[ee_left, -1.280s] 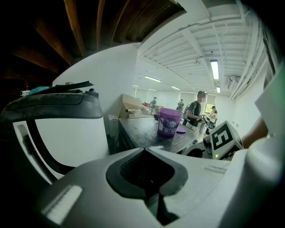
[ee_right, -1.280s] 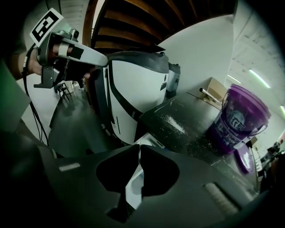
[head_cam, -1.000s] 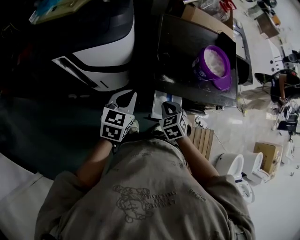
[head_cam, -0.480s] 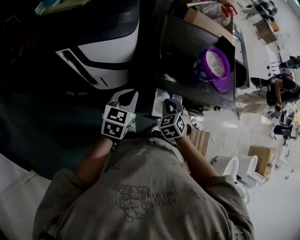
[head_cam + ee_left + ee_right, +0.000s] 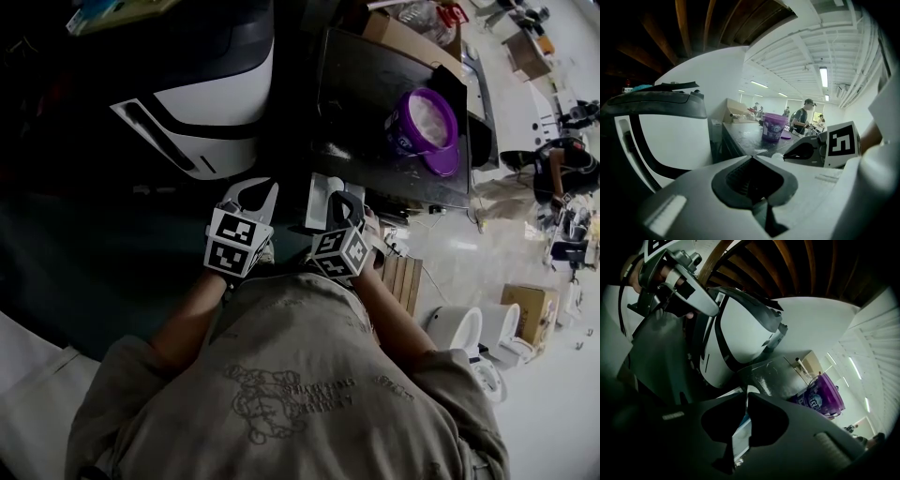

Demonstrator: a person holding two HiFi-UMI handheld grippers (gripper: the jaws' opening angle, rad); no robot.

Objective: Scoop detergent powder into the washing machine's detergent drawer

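A purple detergent tub [image 5: 424, 127] stands open on the dark table [image 5: 366, 84], with white powder inside; it also shows as a purple tub [image 5: 774, 127] and tub [image 5: 820, 397] in the gripper views. The white-and-black washing machine [image 5: 211, 103] is to the table's left. A white drawer-like tray [image 5: 322, 202] juts out between machine and table. My left gripper [image 5: 255, 187] is shut and empty, just left of the tray. My right gripper [image 5: 339, 199] is shut and empty over the tray's right side; the tray [image 5: 739, 437] shows behind its jaws. No scoop is visible.
A cardboard box [image 5: 403, 37] sits at the back of the table. On the floor to the right are wooden slats [image 5: 403, 277], white round containers [image 5: 469, 328] and another box [image 5: 530, 309]. People [image 5: 802, 117] stand far behind the table.
The right gripper has edged forward and left, closer to the white tray. The left gripper has barely moved.
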